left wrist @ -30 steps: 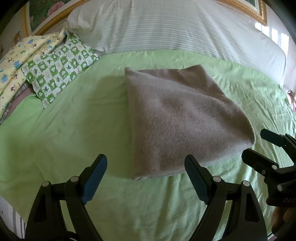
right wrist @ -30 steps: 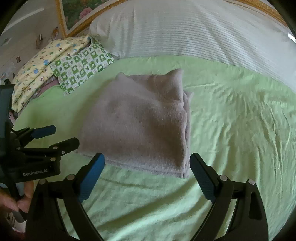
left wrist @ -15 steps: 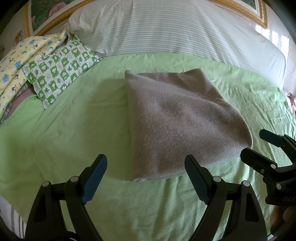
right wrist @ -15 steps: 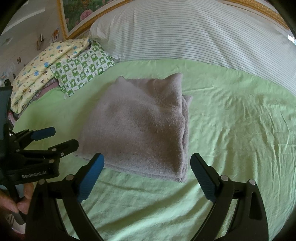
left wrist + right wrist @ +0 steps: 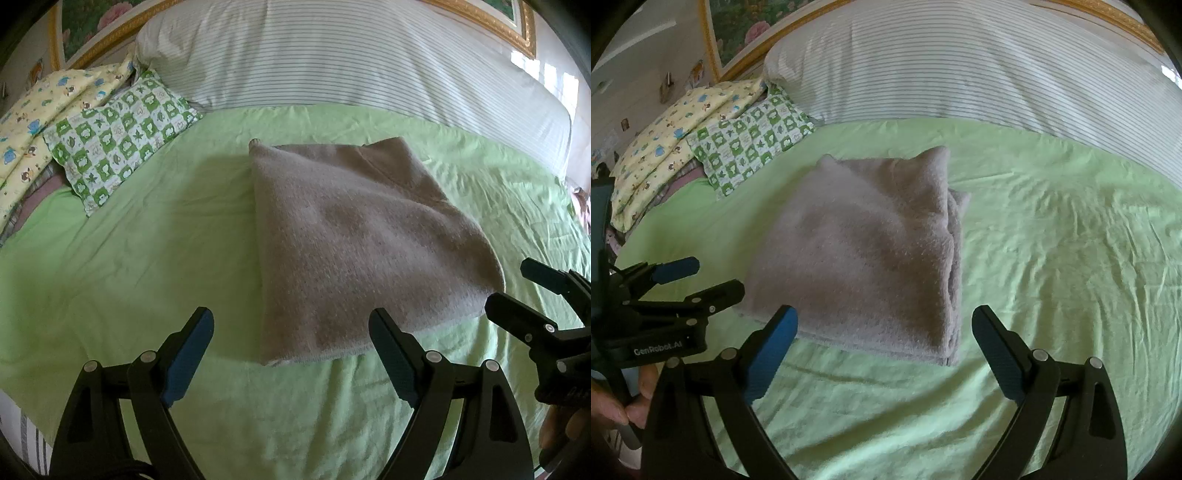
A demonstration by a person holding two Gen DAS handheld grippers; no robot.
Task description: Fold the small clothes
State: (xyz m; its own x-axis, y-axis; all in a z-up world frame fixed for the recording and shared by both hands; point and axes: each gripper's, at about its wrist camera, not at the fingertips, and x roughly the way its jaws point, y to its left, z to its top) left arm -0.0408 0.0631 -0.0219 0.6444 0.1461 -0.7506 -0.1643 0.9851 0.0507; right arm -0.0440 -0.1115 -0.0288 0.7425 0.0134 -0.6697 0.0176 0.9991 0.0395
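A folded grey-brown fleece cloth (image 5: 354, 240) (image 5: 871, 254) lies flat on the green bedsheet (image 5: 147, 266) (image 5: 1052, 258), in several stacked layers with the layered edges on its right side. My left gripper (image 5: 291, 339) hangs open just short of the cloth's near left corner, holding nothing. My right gripper (image 5: 884, 341) is open too, a little back from the cloth's near edge, empty. Each gripper shows in the other's view: the right one (image 5: 524, 295) at the cloth's right, the left one (image 5: 698, 280) at its left.
A large white striped pillow (image 5: 351, 62) (image 5: 979, 70) runs along the head of the bed. A green-and-white checked pillow (image 5: 118, 136) (image 5: 753, 140) and a yellow printed pillow (image 5: 40, 110) (image 5: 676, 125) sit at the far left. A hand (image 5: 613, 406) holds the left gripper's handle.
Both grippers have drawn back slightly from the cloth and stay open. The cloth has not moved.
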